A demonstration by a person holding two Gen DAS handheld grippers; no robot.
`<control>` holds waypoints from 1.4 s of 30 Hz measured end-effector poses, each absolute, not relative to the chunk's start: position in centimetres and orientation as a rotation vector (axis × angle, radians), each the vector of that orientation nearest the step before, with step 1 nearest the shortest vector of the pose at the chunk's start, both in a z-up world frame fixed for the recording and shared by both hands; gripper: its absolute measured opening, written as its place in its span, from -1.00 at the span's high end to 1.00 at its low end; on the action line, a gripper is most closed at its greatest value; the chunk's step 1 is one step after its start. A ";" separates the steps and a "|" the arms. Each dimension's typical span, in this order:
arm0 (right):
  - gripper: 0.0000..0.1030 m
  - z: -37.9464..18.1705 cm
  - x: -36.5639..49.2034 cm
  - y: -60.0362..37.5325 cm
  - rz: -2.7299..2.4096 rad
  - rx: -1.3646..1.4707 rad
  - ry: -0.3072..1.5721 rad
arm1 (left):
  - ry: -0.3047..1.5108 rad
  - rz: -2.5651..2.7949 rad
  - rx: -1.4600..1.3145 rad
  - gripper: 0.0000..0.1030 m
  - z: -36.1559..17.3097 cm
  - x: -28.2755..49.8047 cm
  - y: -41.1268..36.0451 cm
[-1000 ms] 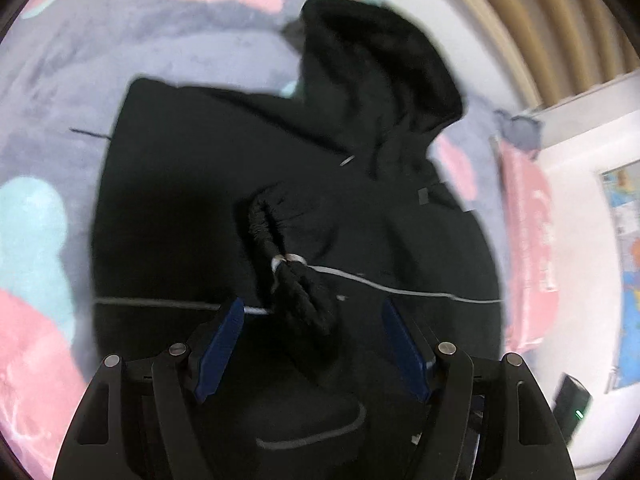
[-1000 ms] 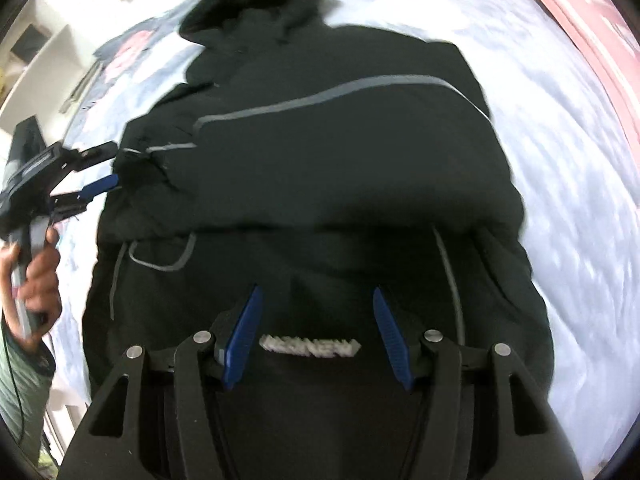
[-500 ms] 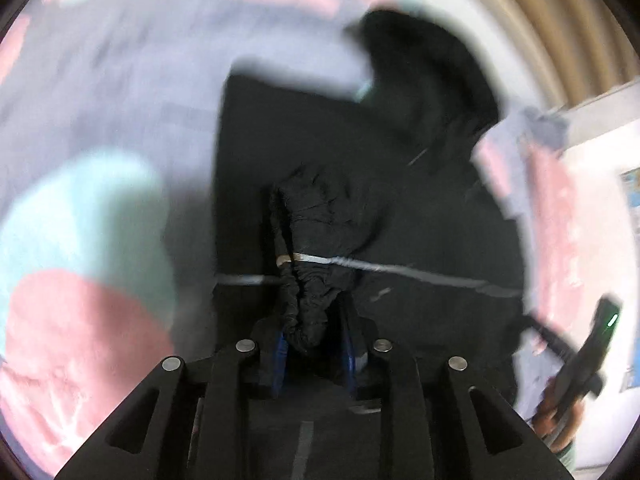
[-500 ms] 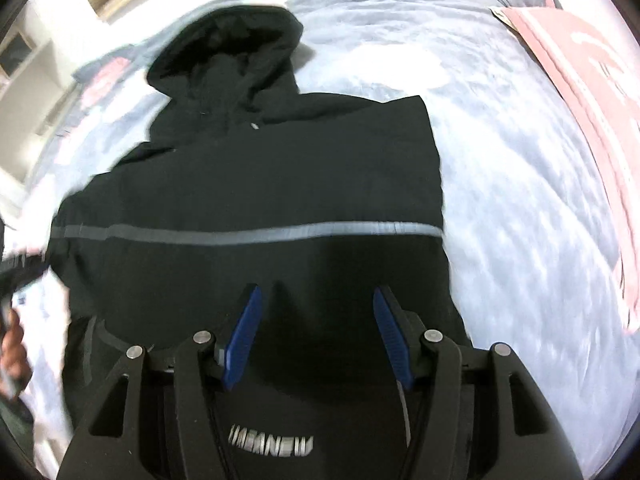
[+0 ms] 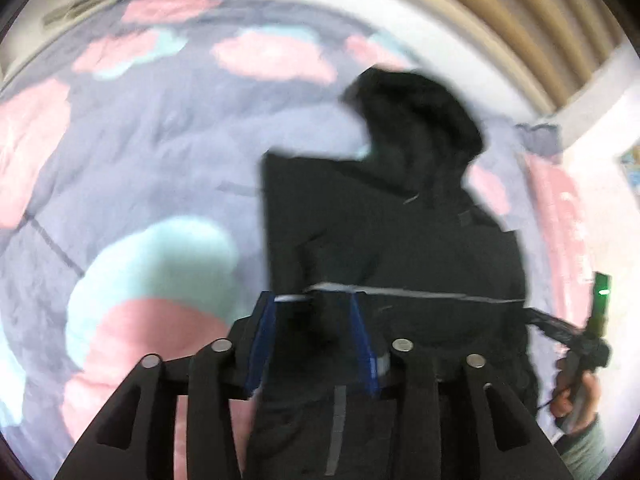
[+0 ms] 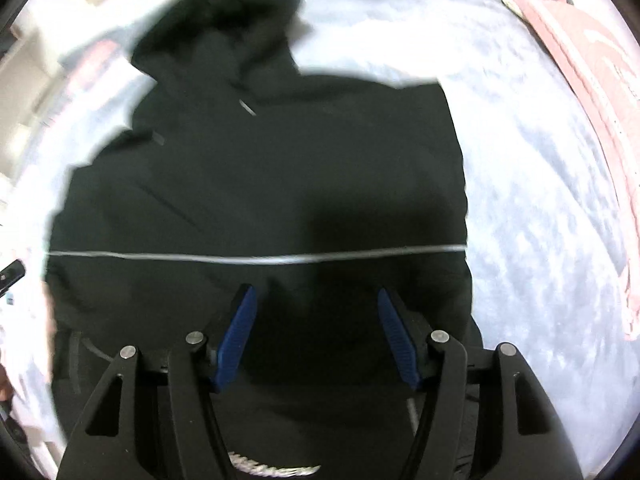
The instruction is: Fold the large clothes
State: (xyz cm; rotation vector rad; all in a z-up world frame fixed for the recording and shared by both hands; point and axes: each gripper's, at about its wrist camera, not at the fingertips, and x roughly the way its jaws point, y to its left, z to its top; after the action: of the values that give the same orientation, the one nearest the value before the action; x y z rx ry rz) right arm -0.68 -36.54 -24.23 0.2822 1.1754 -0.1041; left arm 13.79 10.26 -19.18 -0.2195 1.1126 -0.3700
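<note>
A black hooded jacket (image 5: 400, 232) with a thin grey stripe lies on a bed. Its hood points away from me. My left gripper (image 5: 314, 304) is open, its blue pads either side of a fold of the jacket's sleeve at the stripe, near the jacket's left edge. In the right wrist view the same jacket (image 6: 280, 168) fills the middle. My right gripper (image 6: 314, 300) is open and empty above the jacket's lower half, below the stripe. The right gripper also shows at the far right of the left wrist view (image 5: 560, 328).
The bed is covered by a grey blanket (image 5: 140, 140) with pink and teal shapes. A pink cloth (image 6: 592, 80) lies along the bed's right side. A curtain (image 5: 500, 12) hangs behind the bed.
My left gripper, shut on the bunched sleeve half a second ago, has opened, and the sleeve now lies flatter on the jacket. The right gripper stays open over the jacket.
</note>
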 end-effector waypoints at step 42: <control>-0.32 -9.3 0.7 -37.5 0.068 0.359 0.991 | 0.970 -0.450 -0.049 0.05 -7.1 14.7 2.3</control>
State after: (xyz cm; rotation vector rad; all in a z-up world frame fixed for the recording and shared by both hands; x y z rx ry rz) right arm 0.68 -37.51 -9.33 0.3591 0.9907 0.0677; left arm 14.72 2.26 -7.07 -0.0488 0.9704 -0.4504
